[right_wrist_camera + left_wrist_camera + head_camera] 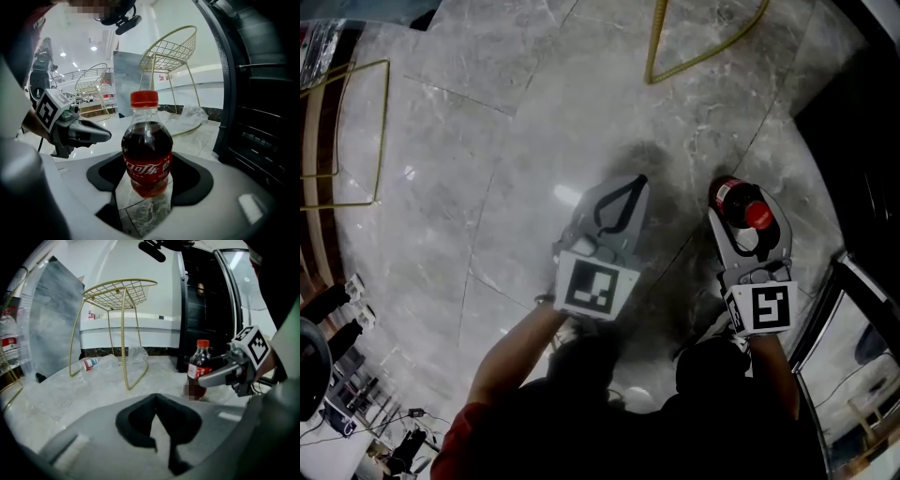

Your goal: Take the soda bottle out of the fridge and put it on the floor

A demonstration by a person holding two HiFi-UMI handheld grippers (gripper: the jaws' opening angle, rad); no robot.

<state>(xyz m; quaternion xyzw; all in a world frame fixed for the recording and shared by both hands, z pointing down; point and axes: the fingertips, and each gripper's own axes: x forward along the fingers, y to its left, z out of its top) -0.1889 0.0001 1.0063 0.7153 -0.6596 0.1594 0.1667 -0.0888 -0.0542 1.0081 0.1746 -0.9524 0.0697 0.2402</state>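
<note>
Standing by, I see pale marble floor (487, 141) all round. At the far left of the head view a gold wire frame (356, 131) stands on it. In the left gripper view a small water bottle (88, 363) lies on its side near a grey slab (51, 324) that leans against the wall, and just right of that bottle stands a gold wire stool (123, 296).

Next comes the left tool (636, 184), held low over the floor by a bare forearm (516, 347). Its black pads meet at the tips and hold nothing. In its own view the left tool (154, 397) shows only floor through the narrow gap behind the closed tips.

Just to its right is the right tool (748, 223), and it has the soda bottle (739, 199). In the right gripper view the two black pads of this tool (150, 183) press on either side of the red label, so the jaws stand wide, filled by the bottle (146, 154). The bottle is upright, dark cola inside, red cap on top. From the left gripper view the bottle (199, 369) sits down at floor level just in front of the fridge. A blurred patch covers its base, so I cannot tell whether it touches the marble.

At the far right stands the dark fridge (201, 296), its glass door (234, 291) swung open.
</note>
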